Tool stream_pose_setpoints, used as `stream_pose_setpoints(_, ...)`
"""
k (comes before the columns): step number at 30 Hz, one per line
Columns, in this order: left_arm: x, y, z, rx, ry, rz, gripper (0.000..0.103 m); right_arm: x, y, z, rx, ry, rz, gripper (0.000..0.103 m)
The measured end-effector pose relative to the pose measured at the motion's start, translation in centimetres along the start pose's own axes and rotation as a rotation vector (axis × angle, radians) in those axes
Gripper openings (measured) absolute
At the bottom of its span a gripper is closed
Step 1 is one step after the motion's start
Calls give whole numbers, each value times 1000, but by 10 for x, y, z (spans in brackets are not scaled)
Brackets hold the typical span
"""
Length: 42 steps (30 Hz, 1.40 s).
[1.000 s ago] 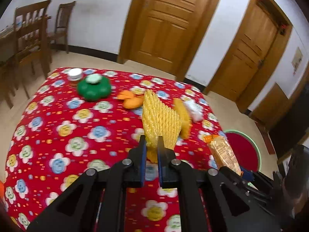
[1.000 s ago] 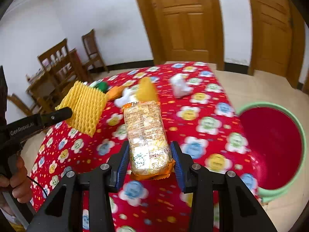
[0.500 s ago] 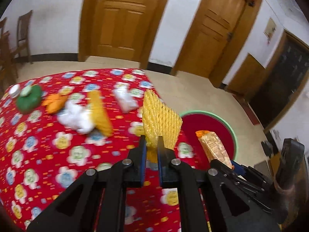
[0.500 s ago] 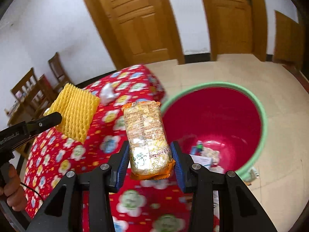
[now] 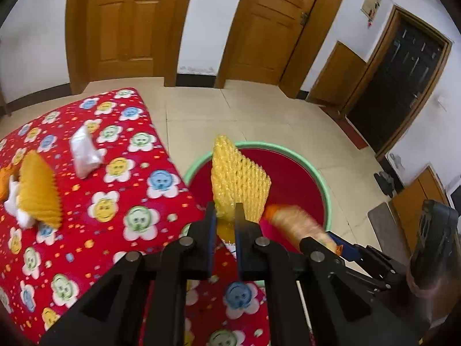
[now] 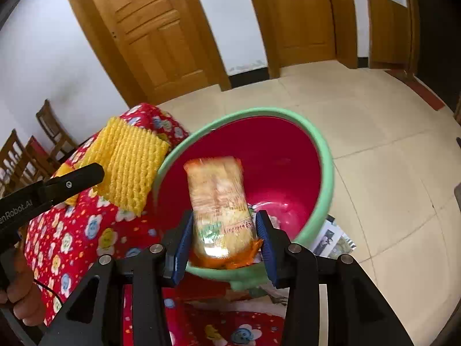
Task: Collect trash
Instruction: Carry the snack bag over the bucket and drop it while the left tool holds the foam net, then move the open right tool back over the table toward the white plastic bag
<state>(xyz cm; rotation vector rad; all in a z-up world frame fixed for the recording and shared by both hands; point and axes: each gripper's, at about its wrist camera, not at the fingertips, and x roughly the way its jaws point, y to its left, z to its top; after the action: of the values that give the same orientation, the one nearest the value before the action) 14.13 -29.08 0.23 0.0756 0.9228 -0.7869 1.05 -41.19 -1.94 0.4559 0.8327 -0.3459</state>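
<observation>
**Two pieces of trash held over the bin**

The left gripper [image 5: 224, 219] has its fingers pinched almost together on the lower edge of a yellow foam-net fruit sleeve [image 5: 237, 181], which stands up from the jaws over the near left rim of the round red plastic bin with a green rim [image 5: 324, 184]. In the right wrist view the same sleeve [image 6: 126, 164] hangs at the left, just beside the bin's rim [image 6: 327, 173], with a hand [image 6: 24, 297] gripping the tool's handle at the far left edge.

The right gripper [image 6: 223, 239] stands partly open around a clear plastic snack packet with orange ends [image 6: 220, 201]. The packet is blurred, tilted, and positioned above the bin's red inside; its lower part sits between the blue pads, with a sliver of gap visible on each side (so whether the pads press on it I cannot tell).

The bin stands on the pale tiled floor [image 6: 389, 150], just right of the table's red flower-print cloth [image 5: 121, 201]. On the cloth lie a crumpled white wrapper [image 5: 83, 152] and, farther left, a second yellow foam net [image 5: 39, 190].
</observation>
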Motion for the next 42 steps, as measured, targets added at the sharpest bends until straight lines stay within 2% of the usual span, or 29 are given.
stream_pose_setpoints(6,13,-7,0,7,25,-2,28,4,-11,2,34,-2,-16,45)
stream_pose_setpoints(13,15,-4,0,14,32,45,28,8,-13,2,45,10,-13,46)
stream_pose_setpoints(17,9,5,2,-15,20,71,28,4,-10,4,38,5,-9,46)
stream_pose_setpoints(23,-12,33,9,-66,-23,144,28,2,-1,10,11,-14,11,46)
stream_pose_setpoints(28,-33,68,15,-135,-62,209,28,0,12,12,-9,-29,34,52)
stream_pose_setpoints(34,-50,109,19,-200,-92,296,28,3,28,14,-37,-24,52,52)
stream_pose_setpoints(42,-49,150,23,-227,-60,378,32,6,40,15,-55,-17,57,53)
